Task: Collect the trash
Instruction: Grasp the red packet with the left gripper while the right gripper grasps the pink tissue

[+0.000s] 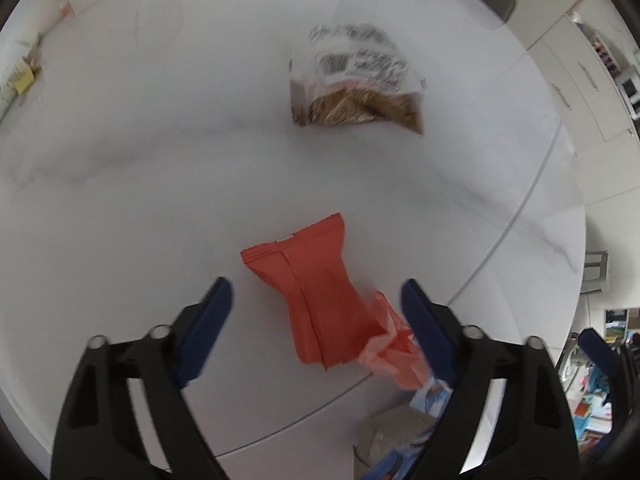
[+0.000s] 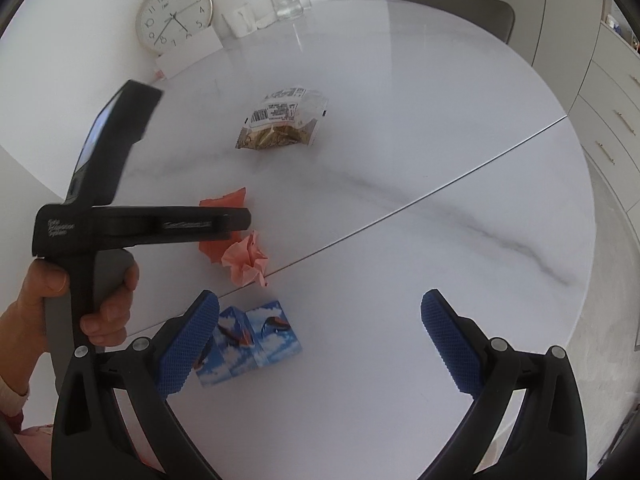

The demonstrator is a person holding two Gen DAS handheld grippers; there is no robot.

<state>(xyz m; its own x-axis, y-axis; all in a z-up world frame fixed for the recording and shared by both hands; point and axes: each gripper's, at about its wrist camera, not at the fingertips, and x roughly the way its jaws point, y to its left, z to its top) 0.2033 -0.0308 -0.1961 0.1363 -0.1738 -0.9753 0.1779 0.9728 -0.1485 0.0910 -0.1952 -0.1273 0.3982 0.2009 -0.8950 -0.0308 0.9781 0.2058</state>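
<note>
Left tool (image 1: 316, 312): jaws wide apart, straddling the red wrapper (image 1: 316, 296) without touching it.
Right tool (image 2: 320, 336): wide open, holding nothing.
Trash: pink crumpled paper (image 2: 246, 260) beside the wrapper, at the desk (image 2: 420, 100) seam; blue carton (image 2: 256, 340) toward the near edge; clear snack bag (image 2: 280, 124) mid-desk.

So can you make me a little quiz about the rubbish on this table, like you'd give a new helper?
1. True or false: the left gripper is squeezing the red wrapper.
2. Which lies nearest the right gripper? A clock, B blue sky-print carton, C glass.
3. Fill in: the crumpled pink paper lies beside the ___ wrapper.

Key: 1 false, its jaws stand open around it; 2 B; 3 red.
</note>
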